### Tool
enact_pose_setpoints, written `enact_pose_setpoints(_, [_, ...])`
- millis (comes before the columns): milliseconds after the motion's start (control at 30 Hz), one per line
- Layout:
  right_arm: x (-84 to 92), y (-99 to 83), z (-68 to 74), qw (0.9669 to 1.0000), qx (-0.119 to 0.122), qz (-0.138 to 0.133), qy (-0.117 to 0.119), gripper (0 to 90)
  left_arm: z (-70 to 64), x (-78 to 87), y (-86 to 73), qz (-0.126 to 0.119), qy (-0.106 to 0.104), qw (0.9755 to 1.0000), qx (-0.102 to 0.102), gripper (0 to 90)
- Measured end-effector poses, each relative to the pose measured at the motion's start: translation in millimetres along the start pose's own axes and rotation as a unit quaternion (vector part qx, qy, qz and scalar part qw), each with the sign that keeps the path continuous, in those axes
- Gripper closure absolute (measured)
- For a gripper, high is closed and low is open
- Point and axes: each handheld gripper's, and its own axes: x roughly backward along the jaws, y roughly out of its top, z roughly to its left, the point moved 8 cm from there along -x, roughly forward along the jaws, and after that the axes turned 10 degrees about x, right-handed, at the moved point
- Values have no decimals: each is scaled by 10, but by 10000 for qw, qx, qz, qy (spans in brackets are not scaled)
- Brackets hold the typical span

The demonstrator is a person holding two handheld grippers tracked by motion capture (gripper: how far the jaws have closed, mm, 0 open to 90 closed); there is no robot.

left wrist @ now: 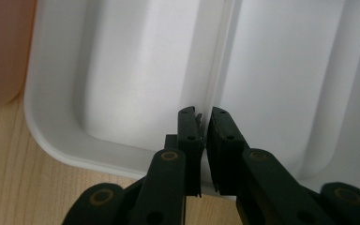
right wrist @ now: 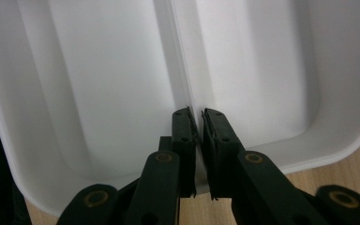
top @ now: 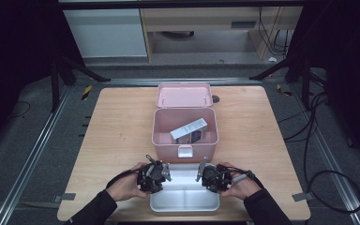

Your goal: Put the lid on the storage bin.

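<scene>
Smooth white divided plastic tray (top: 184, 199).

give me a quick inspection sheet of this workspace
surface: wooden table, bare around the things
job's things: white tray at the near edge, each end clamped where its divider meets the rim; pink box behind it, lid up, small carton inside
clutter: nothing seen
grippers: left gripper and right gripper both shut on the tray
cables: black cables on the floor at right
surroundings: dark floor, metal rails, cabinets behind
</scene>
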Motion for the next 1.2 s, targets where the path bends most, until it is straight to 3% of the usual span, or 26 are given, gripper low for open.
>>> enact_pose_setpoints(200, [81, 8, 25, 9999, -56, -93, 131, 847, -29, 75, 4, -4, -101, 9999, -80, 854])
enact_pose_setpoints(467, [318, 40, 145, 9996, 4, -164, 237, 848, -203, 305, 1, 14, -168, 9998, -142, 861])
enact_pose_setpoints(567, [477, 67, 190, 9993, 37, -282, 259, 851, -273, 538, 5, -99, -170, 9997, -124, 861])
enact_pose_setpoints(600, [477, 67, 190, 9993, 37, -282, 259, 851, -273, 538, 5, -99, -170, 9997, -124, 860])
enact_pose_setpoints(633, [602, 93, 212, 9988, 58, -418, 267, 854, -289, 681, 21, -143, -138, 9997, -124, 859])
enact_pose_setpoints(667, [602, 93, 212, 9988, 58, -418, 267, 854, -289, 681, 21, -143, -138, 9997, -124, 859])
enact_pose_setpoints(700, [751, 119, 205, 9982, 82, -542, 239, 854, -295, 826, 50, -185, -101, 9997, -156, 861])
enact_pose_setpoints(900, [1098, 156, 49, 9975, 116, -690, -23, 850, -201, 1206, 205, -375, 108, 9987, -314, 869])
enact_pose_setpoints(1133, [1371, 181, -247, 9968, 62, -771, -196, 847, 78, 1500, 396, -533, 255, 9973, -432, 869])
enact_pose_setpoints(1167, [1448, 190, -380, 9966, 58, -765, -297, 847, 180, 1566, 461, -592, 300, 9969, -423, 868])
enact_pose_setpoints(1200, [1448, 190, -380, 9966, 58, -765, -297, 847, 180, 1566, 461, -592, 300, 9969, -423, 869])
